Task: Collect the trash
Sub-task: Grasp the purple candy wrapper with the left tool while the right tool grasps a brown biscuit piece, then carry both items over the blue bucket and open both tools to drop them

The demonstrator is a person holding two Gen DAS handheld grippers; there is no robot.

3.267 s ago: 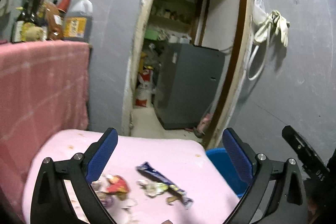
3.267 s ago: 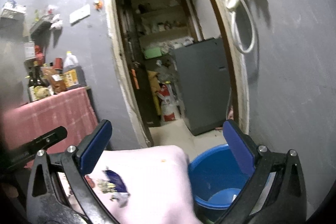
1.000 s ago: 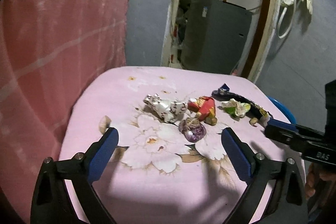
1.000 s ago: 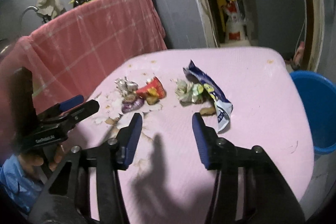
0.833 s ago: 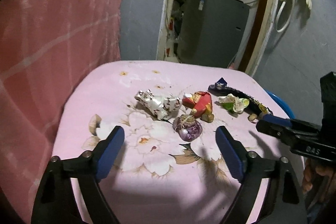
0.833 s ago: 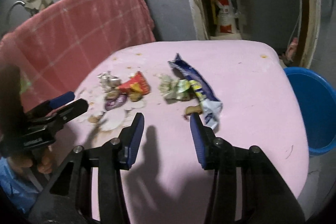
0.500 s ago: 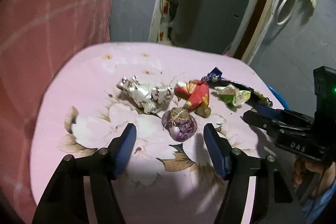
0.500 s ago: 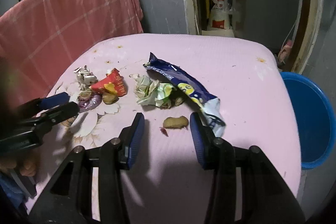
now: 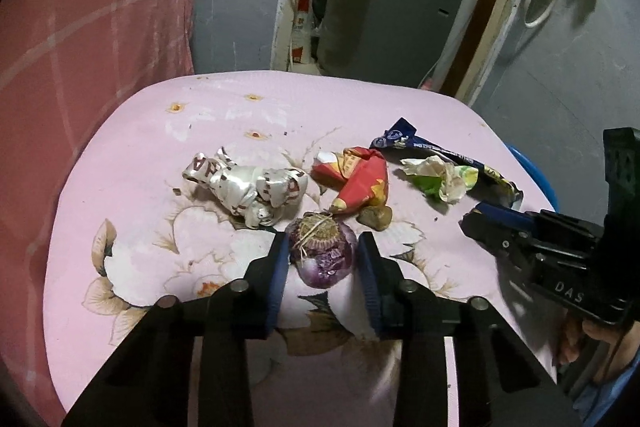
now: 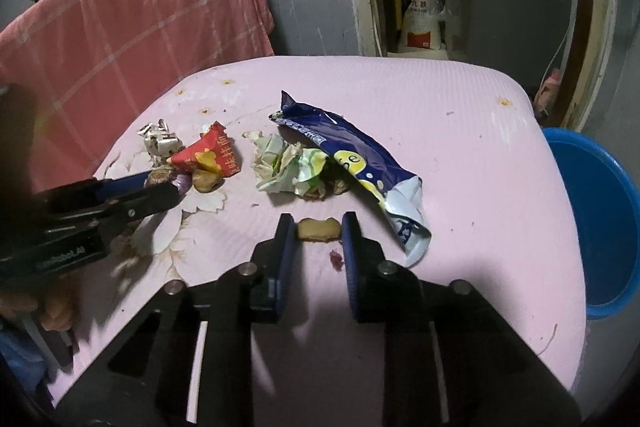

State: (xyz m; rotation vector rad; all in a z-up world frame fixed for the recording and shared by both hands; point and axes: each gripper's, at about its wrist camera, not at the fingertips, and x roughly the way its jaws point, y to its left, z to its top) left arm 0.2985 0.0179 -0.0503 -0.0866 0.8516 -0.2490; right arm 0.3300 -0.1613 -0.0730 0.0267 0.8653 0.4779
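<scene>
Trash lies on a pink flowered table. My left gripper has its jaws around a purple onion piece, touching its sides. Beyond it lie a white crumpled wrapper, a red wrapper, a brown scrap, a green-white wad and a long blue wrapper. My right gripper has its jaws against both ends of a tan food scrap on the table. The blue wrapper, the wad and the red wrapper lie just beyond it.
A blue basin stands on the floor to the right of the table. A pink checked cloth hangs behind on the left. An open doorway with a grey cabinet is straight behind.
Both grippers moved down and forward to the trash and narrowed: the left closed around the purple onion piece, the right around the tan scrap.
</scene>
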